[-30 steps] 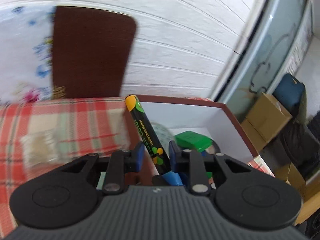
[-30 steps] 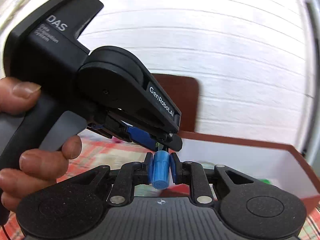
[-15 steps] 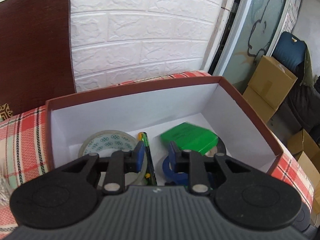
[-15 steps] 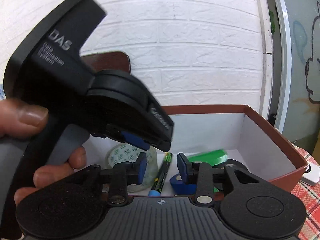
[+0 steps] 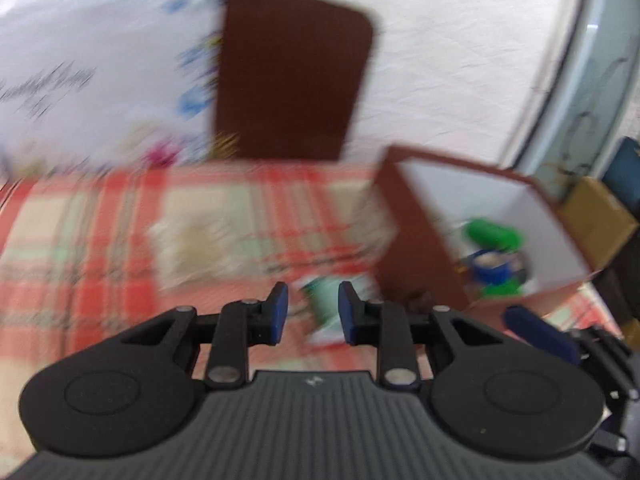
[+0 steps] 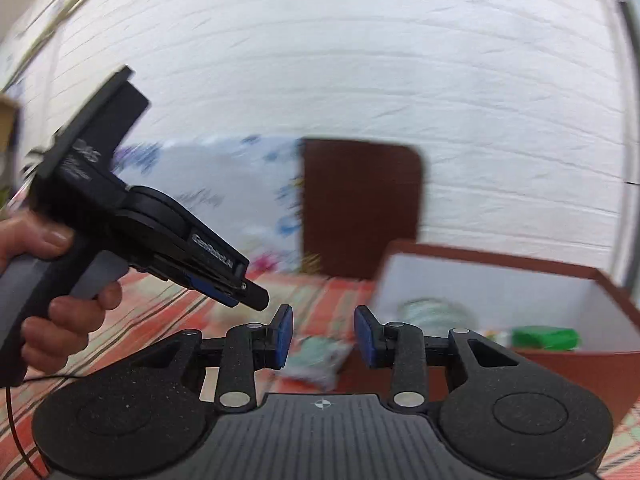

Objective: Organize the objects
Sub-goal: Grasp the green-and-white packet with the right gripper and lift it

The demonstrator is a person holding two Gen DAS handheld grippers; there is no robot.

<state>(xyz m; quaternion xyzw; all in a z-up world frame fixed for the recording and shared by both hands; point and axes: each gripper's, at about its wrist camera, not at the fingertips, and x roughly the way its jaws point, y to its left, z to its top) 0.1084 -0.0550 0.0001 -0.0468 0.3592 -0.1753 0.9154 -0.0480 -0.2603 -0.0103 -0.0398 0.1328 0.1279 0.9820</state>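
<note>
The brown box (image 5: pixel 416 240) with white inner walls stands at the right on the checked cloth. It holds a green item (image 5: pixel 494 234), a blue tape roll (image 5: pixel 490 266) and a pale tape roll (image 6: pixel 430 312). My left gripper (image 5: pixel 312 312) hangs open over the cloth left of the box, with nothing between its pads. Beyond its tips lies a pale green packet (image 5: pixel 326 300), blurred. My right gripper (image 6: pixel 324 334) is open and empty too, above that packet (image 6: pixel 320 360). In the right wrist view a hand (image 6: pixel 60 312) holds the left gripper (image 6: pixel 246 298).
A blurred clear packet (image 5: pixel 192 248) lies on the red checked cloth (image 5: pixel 80 280) further left. A brown chair back (image 5: pixel 292 72) and a flowered white sheet (image 5: pixel 100 80) stand against the white brick wall. Cardboard cartons (image 5: pixel 596 216) sit on the floor beyond the box.
Both views have swung left from inside the box to the cloth. The marker has left my left gripper's jaws. My right gripper has let go of the blue cap and opened.
</note>
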